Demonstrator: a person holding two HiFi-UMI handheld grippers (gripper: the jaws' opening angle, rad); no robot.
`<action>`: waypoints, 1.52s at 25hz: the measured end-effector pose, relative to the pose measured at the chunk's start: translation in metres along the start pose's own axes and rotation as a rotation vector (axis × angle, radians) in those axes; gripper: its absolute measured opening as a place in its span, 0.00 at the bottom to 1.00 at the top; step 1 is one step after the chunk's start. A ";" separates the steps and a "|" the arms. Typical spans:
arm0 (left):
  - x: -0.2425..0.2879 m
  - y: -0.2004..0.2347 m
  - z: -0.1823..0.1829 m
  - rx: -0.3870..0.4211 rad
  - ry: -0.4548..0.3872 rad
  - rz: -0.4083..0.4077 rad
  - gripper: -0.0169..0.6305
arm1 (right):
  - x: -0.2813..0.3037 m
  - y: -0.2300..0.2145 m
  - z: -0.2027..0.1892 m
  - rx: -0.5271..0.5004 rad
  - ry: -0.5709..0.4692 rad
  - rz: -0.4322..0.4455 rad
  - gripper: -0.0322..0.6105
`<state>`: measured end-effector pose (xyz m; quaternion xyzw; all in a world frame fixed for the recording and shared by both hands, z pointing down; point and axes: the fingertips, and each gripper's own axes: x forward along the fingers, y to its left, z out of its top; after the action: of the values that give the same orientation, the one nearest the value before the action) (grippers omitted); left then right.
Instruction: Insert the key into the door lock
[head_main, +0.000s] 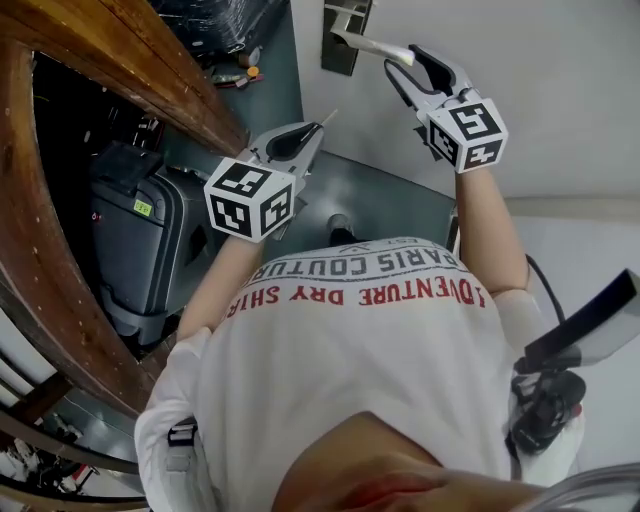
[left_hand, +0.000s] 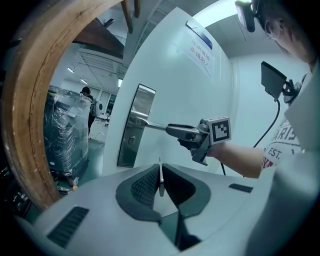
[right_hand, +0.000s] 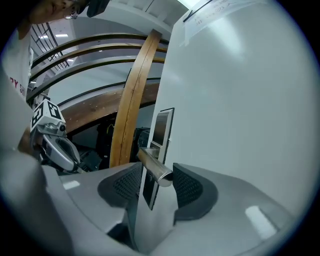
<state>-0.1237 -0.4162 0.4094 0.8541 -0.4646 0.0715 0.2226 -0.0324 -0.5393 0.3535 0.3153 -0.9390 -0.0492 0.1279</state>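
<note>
Two grippers face the white door (head_main: 540, 90). Our left gripper (head_main: 316, 128) is pinched shut on the key (left_hand: 160, 176), its blade upright. The key is well short of the lock plate (left_hand: 135, 125), which sits at eleven o'clock from it. Our right gripper (head_main: 400, 58) stands wide open, with the tip of the door handle (right_hand: 155, 170) between its jaws.
</note>
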 end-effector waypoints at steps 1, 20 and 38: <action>0.000 0.000 0.000 -0.007 -0.003 -0.003 0.06 | 0.000 -0.001 0.000 0.001 -0.003 -0.001 0.35; 0.038 0.020 0.029 -0.543 -0.258 -0.151 0.06 | -0.003 0.001 0.002 0.014 -0.032 -0.004 0.30; 0.098 0.073 0.029 -1.034 -0.459 -0.183 0.06 | -0.005 0.005 0.004 0.029 -0.039 -0.022 0.30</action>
<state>-0.1319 -0.5377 0.4387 0.6645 -0.3999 -0.3718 0.5101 -0.0326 -0.5325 0.3495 0.3266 -0.9384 -0.0434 0.1044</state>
